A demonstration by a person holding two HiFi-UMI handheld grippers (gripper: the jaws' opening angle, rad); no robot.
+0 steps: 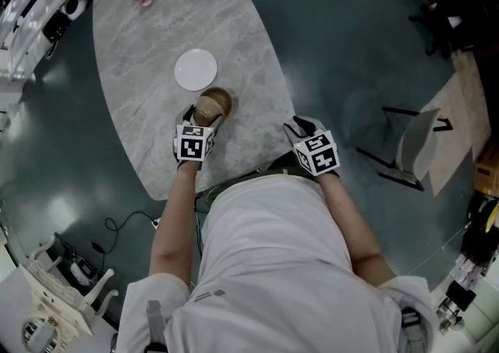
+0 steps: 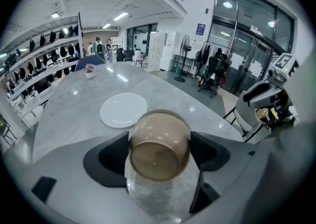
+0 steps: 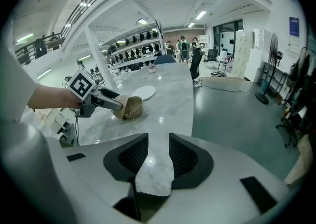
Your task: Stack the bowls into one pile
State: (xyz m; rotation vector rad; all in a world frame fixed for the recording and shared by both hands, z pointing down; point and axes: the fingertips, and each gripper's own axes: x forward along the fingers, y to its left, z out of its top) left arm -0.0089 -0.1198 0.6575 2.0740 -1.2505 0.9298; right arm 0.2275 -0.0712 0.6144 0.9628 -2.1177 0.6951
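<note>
L gripper [image 2: 160, 147] grips bowl [image 2: 159, 155], base seen; R gripper view shows inside.

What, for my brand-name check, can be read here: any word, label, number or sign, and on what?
No text is readable.
Blue wall sign by the standing fan: too small and blurred to read in either gripper view.
White marker cubes: black square patterns only, no letters or numbers.

Glossy brown bowl [image 2: 159, 151], tipped on its side, gripped in the left tool [image 1: 203, 116]
</note>
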